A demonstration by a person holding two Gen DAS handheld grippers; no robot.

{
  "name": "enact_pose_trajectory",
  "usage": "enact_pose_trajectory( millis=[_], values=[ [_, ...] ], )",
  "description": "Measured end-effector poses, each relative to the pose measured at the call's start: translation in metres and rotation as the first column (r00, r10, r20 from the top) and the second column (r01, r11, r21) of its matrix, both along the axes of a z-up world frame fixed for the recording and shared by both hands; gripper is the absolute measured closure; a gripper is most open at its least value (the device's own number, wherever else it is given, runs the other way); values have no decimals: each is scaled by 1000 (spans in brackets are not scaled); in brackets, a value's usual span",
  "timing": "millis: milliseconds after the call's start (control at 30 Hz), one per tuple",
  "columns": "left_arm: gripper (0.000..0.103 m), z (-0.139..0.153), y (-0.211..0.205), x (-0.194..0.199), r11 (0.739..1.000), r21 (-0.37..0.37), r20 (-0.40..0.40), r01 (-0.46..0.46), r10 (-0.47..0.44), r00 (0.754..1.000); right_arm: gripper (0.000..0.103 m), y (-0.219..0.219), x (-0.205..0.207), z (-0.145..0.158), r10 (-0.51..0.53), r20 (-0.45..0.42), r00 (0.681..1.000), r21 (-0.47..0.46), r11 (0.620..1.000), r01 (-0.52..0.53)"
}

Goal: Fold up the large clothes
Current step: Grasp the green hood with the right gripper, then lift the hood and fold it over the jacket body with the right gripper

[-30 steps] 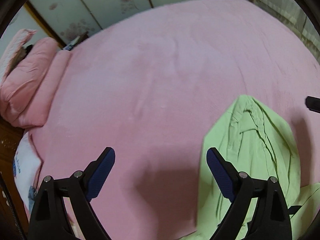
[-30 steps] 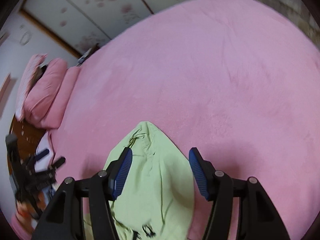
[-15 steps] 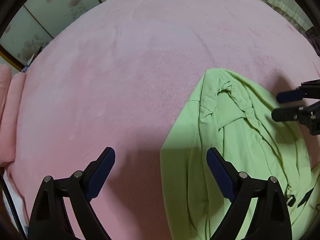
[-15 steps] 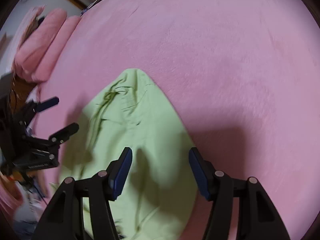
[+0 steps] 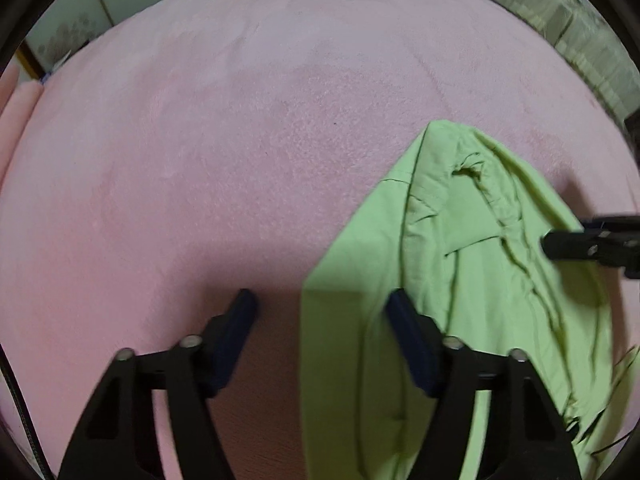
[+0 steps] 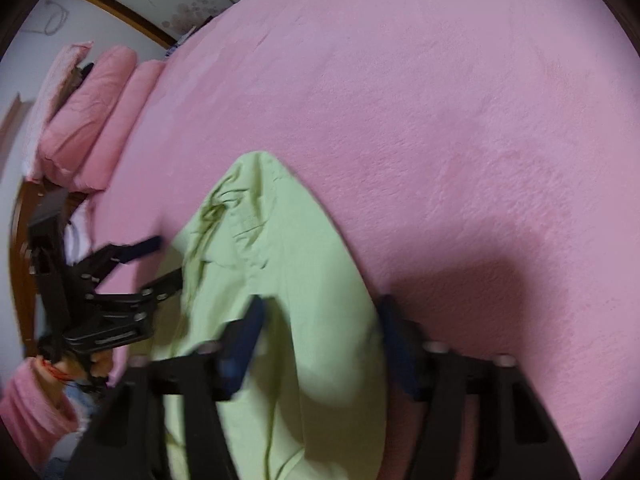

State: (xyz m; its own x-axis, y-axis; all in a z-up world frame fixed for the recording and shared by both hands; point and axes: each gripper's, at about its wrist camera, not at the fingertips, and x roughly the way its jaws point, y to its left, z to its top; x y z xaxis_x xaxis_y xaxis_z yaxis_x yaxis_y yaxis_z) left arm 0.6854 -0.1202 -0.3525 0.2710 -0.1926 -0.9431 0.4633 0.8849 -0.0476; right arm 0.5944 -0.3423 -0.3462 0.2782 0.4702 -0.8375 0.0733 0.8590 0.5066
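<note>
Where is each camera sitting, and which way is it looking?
Left wrist: rides the left gripper, looking across the fuzzy pink bedspread at the light green crumpled garment; its open fingers show.
Right wrist: rides the right gripper, facing the garment and pink pillows; open fingers show.
Shared: garment, bedspread, and each other's gripper.

We log one garment (image 5: pixel 472 280) lying on the bed (image 5: pixel 240 140), near its front edge. Left claw (image 5: pixel 320 312) straddles the garment's left edge; right claw (image 6: pixel 320 320) over its right part. Pillows (image 6: pixel 96 120) far left.
</note>
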Motion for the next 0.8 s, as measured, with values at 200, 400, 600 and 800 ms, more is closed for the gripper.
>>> enact_pose_trajectory(
  millis=[200, 400, 600, 800],
  values=[
    [86, 5, 2, -12, 999, -37, -12, -11, 10, 1000, 91, 2, -9, 4, -5, 57, 998, 17, 1000, 4],
    [100, 14, 12, -11, 999, -50, -15, -20, 19, 1000, 95, -5, -20, 18, -50, 120, 992, 148, 989, 32],
    [101, 57, 28, -39, 979, -205, -4, -19, 19, 1000, 96, 3, -52, 53, -117, 204, 972, 318, 947, 47],
    [102, 109, 81, -86, 900, -423, 7, -103, 117, 993, 97, 18, -114, 110, -73, 376, 924, 375, 924, -79]
  ],
)
